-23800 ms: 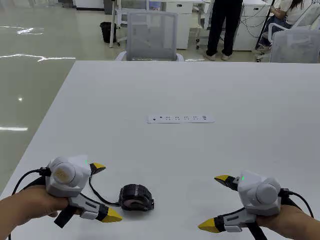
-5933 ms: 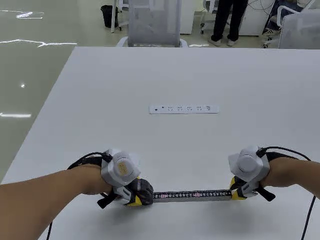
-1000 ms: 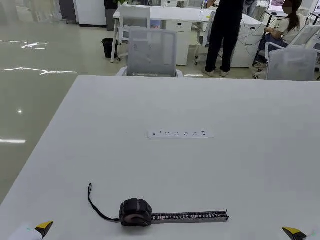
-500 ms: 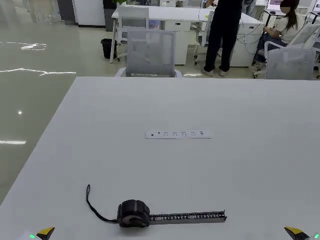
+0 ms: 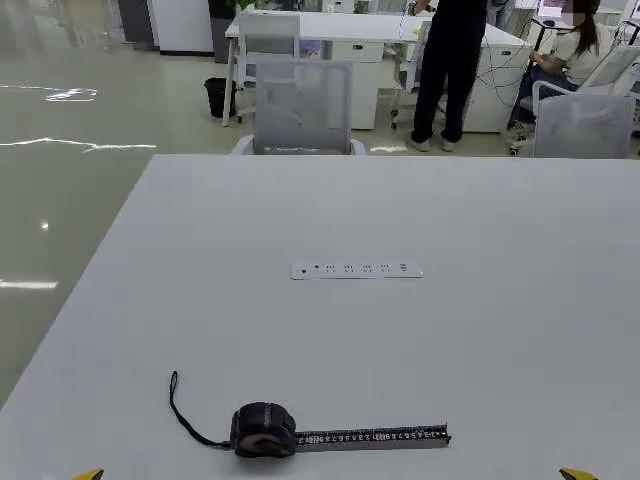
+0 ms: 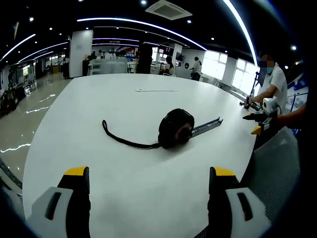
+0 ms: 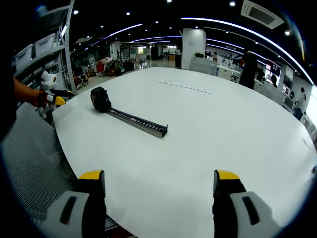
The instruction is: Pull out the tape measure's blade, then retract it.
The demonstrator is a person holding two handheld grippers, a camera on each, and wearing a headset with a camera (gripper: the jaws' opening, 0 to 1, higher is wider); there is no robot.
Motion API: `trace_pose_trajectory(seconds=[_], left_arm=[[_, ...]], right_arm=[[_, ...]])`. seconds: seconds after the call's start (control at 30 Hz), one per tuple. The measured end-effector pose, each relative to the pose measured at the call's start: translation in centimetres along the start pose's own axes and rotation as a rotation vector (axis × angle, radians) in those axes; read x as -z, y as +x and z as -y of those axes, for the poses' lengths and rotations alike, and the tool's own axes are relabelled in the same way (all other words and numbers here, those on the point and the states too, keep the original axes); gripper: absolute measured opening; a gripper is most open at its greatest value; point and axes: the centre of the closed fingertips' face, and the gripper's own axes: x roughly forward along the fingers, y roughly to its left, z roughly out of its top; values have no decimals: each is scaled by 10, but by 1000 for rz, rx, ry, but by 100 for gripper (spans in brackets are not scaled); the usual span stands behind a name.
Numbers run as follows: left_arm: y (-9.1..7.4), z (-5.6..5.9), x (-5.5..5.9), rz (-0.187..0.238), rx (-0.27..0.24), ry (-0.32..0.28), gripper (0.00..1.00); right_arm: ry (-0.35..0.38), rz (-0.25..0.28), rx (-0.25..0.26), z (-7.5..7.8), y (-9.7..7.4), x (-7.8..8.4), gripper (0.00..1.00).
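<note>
Let go of the black tape measure (image 5: 263,430) since six seconds back. Left it resting near the front edge of the white table (image 5: 400,330), blade (image 5: 375,436) drawn out rightward along the surface, wrist strap (image 5: 180,410) trailing left. Not yet retracted. Holding the left gripper (image 6: 149,171) with jaws spread wide and empty, aimed at the case from well apart. Same with the right gripper (image 7: 159,174): jaws spread, empty, facing the blade's free end. Possibly drawn back a little more than half a second ago; hard to tell with a moving headset.
</note>
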Motion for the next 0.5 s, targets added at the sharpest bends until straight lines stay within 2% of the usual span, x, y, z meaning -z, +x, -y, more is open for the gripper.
trace_pose_trajectory(seconds=[0.07, 0.13, 0.3, 0.43, 0.5], left_arm=[[3, 5, -8, 7, 3, 15, 99], [7, 4, -16, 11, -3, 23, 99], [21, 7, -37, 28, -7, 27, 99], [28, 17, -49, 30, -6, 41, 99], [34, 22, -50, 27, 0, 45, 99]], right_arm=[[0, 3, 2, 3, 2, 1, 92], [22, -7, 4, 4, 4, 4, 91], [11, 0, 3, 7, 7, 1, 87], [20, -3, 4, 15, 13, 2, 85], [25, 9, 9, 18, 14, -3, 84]])
